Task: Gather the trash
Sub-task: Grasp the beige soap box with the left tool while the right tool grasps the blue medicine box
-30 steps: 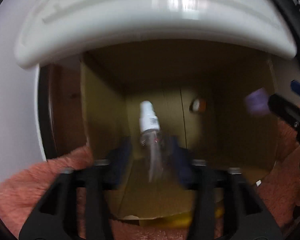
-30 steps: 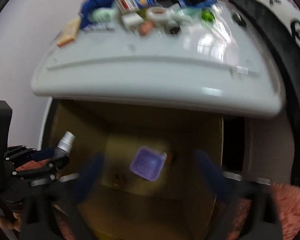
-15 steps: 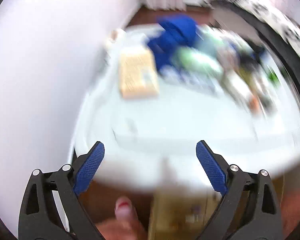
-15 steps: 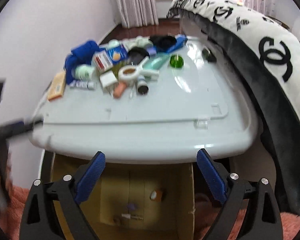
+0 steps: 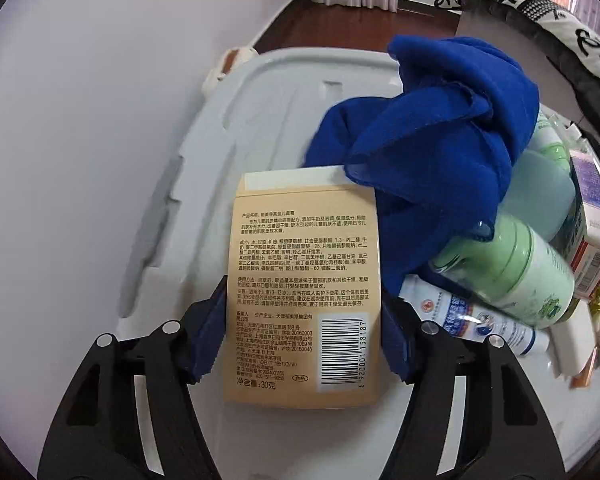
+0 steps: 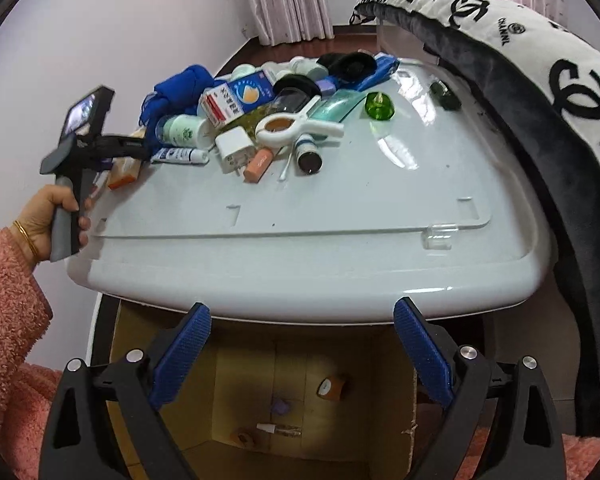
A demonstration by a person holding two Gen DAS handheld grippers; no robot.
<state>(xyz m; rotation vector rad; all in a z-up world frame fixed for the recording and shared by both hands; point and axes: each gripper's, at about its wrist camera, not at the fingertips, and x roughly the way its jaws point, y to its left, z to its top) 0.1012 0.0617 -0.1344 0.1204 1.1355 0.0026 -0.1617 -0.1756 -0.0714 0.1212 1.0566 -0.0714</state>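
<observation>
My left tongs point(image 5: 302, 332) sit around a flat tan box point(image 5: 306, 280) with small print and a barcode. The box lies on the white counter point(image 5: 268, 100), right between my two blue pads point(image 5: 208, 332). The pads look like they touch its long sides, but I cannot tell if they are squeezing it tight yet. The long way of the box points straight away from me, the same way my tongs point. So I think a squeeze and a lift is the next job.

A blue cloth point(image 5: 432, 128) rests on the box's far corner and may drag along.

My right tongs point(image 6: 300, 356) are wide apart and hold nothing. They hang over the cardboard box point(image 6: 396, 420) on the floor, where the trash goes. My left hand is the nearer one.
</observation>
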